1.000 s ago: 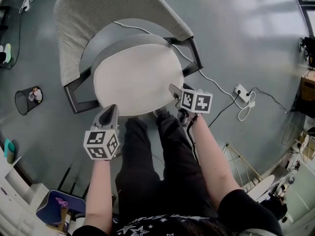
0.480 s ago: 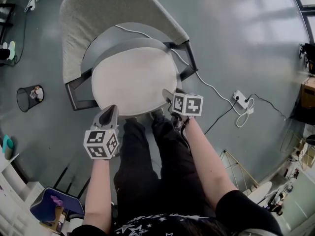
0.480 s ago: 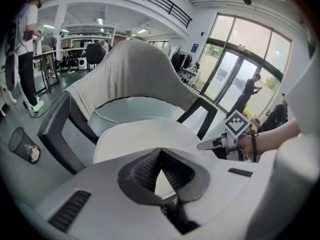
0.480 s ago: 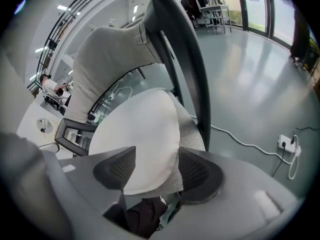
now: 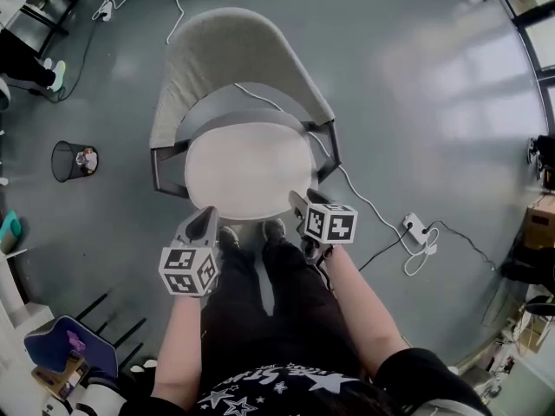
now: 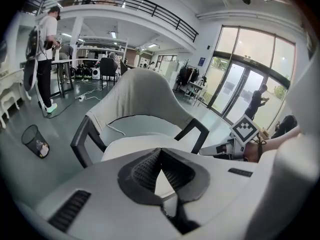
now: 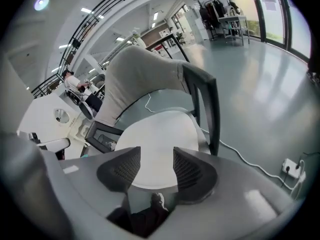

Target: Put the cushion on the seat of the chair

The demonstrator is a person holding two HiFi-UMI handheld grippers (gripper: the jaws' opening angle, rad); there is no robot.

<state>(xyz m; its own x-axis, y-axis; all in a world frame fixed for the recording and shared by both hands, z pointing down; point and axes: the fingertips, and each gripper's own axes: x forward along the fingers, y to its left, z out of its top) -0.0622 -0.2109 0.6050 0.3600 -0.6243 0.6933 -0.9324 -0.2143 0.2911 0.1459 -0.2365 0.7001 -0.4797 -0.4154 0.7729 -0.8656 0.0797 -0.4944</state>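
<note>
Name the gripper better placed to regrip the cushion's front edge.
Right, probably. Both hang by the front edge of the cushion, but the right gripper has its jaws apart, though closing, with nothing between; the left gripper has its tips together.

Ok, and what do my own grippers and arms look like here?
The left gripper and right gripper each have a light grey body, dark ribbed pads and a white cube with black square markers. The right one's jaws are closing, nothing between them. You wear a black short-sleeved top with white stars.
</note>
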